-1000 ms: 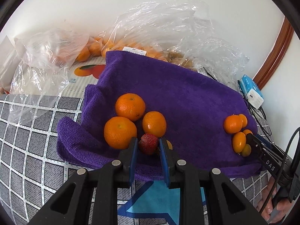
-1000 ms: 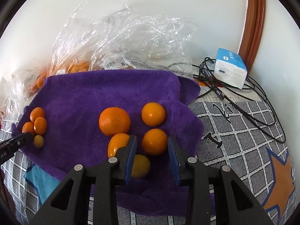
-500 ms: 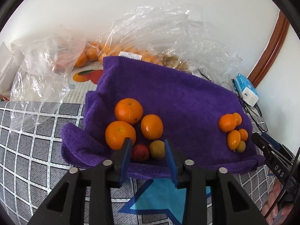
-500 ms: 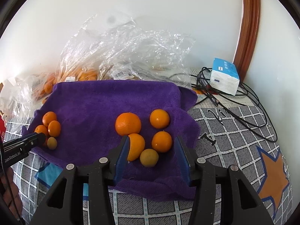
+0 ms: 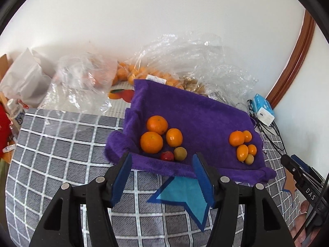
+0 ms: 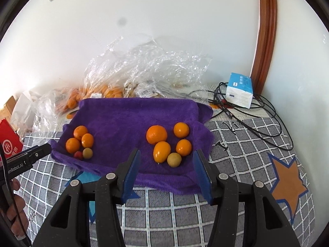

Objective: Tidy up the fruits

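A purple towel lies on the checked cloth with two fruit groups. The left group has three oranges, a red strawberry and a yellow-green fruit; it also shows in the right wrist view. The right group has several oranges, a kumquat and a yellow-green fruit; it also shows in the left wrist view. My left gripper is open and empty, short of the towel's front edge. My right gripper is open and empty, just before the right group.
Crumpled clear plastic bags with more oranges lie behind the towel against the wall. A blue-white tissue pack and black cables sit at the right. A red box stands at the left.
My left gripper opened, let go of the strawberry beside the yellow-green fruit and drew back. My right gripper opened wider and drew back from the right group.
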{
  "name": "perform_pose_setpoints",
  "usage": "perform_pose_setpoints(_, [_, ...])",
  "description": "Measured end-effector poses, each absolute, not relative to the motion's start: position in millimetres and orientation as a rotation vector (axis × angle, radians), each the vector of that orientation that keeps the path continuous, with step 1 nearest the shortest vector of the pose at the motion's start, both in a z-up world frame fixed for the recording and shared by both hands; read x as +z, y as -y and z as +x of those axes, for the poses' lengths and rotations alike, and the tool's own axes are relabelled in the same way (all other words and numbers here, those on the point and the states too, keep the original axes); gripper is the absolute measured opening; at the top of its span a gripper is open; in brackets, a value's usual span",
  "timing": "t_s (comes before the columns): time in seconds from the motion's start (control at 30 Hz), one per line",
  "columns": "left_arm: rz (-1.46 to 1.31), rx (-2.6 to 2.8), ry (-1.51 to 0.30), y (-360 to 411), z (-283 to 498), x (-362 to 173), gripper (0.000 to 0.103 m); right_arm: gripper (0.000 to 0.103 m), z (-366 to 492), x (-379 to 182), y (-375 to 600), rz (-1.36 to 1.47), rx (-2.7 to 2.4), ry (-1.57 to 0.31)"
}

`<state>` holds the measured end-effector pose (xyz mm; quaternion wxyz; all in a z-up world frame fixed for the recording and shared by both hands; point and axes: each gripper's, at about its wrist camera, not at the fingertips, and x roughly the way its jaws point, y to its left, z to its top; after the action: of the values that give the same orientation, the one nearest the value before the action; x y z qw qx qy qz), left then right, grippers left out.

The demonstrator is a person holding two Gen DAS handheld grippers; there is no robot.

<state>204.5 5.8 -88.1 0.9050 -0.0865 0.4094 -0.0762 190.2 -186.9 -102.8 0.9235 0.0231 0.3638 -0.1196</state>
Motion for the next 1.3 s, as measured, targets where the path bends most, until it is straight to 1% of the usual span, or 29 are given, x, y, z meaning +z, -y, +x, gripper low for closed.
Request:
perform_pose_setpoints(0.03, [-0.177,-0.151,-0.835,-7.0,198.5,-84.3,0.068,0.054,184.8,-100.0,185.2,0.046,-0.241,-0.749])
perform_pose_setpoints(0.07, [-0.172,-0.139,-0.819,-7.7,190.6,-79.4,0.077,0.055,178.3,-96.8,183.1,0.045,-0.229,-0.748])
perform_pose_setpoints(0.17, [-0.153,-0.112,-0.769,-9.3,169.2,-67.6,0.082,0.061,156.3,-87.3,177.5,0.048,-0.210,-0.717])
perform_pose_setpoints(0.2, [-0.148,-0.106,-0.756,-10.2,161.4,-63.5,0.084,0.066,149.8,-84.1,175.6,0.047,-0.207,-0.708])
perform_pose_setpoints(0.23, [-0.145,-0.103,-0.746,-11.7,154.7,-60.0,0.085,0.073,142.2,-80.7,173.4,0.046,-0.203,-0.696])
perform_pose_setpoints(0.27, [-0.141,-0.100,-0.736,-12.2,146.8,-56.4,0.086,0.078,133.8,-76.8,171.3,0.045,-0.201,-0.682])
perform_pose_setpoints(0.3, [-0.138,-0.096,-0.731,-12.9,140.4,-54.0,0.087,0.085,125.4,-73.0,169.1,0.042,-0.198,-0.666])
perform_pose_setpoints(0.33, [-0.137,-0.092,-0.727,-13.3,134.2,-51.6,0.088,0.089,119.3,-70.3,167.0,0.038,-0.194,-0.657])
perform_pose_setpoints(0.57, [-0.124,-0.074,-0.683,-15.3,88.6,-37.2,0.092,0.092,74.7,-55.1,165.8,0.064,-0.186,-0.615])
perform_pose_setpoints(0.6, [-0.127,-0.073,-0.680,-15.1,82.9,-35.8,0.093,0.097,68.9,-53.8,166.2,0.065,-0.195,-0.613])
perform_pose_setpoints(0.63, [-0.131,-0.074,-0.676,-14.5,77.0,-34.3,0.093,0.100,62.4,-52.4,166.1,0.059,-0.208,-0.603])
perform_pose_setpoints(0.97, [-0.114,-0.088,-0.622,1.1,30.2,-19.3,0.093,0.103,19.0,-44.9,162.1,0.005,-0.258,-0.588])
perform_pose_setpoints(1.3, [-0.106,-0.077,-0.612,3.6,16.7,-16.1,0.094,0.103,2.1,-41.9,160.9,0.014,-0.259,-0.575])
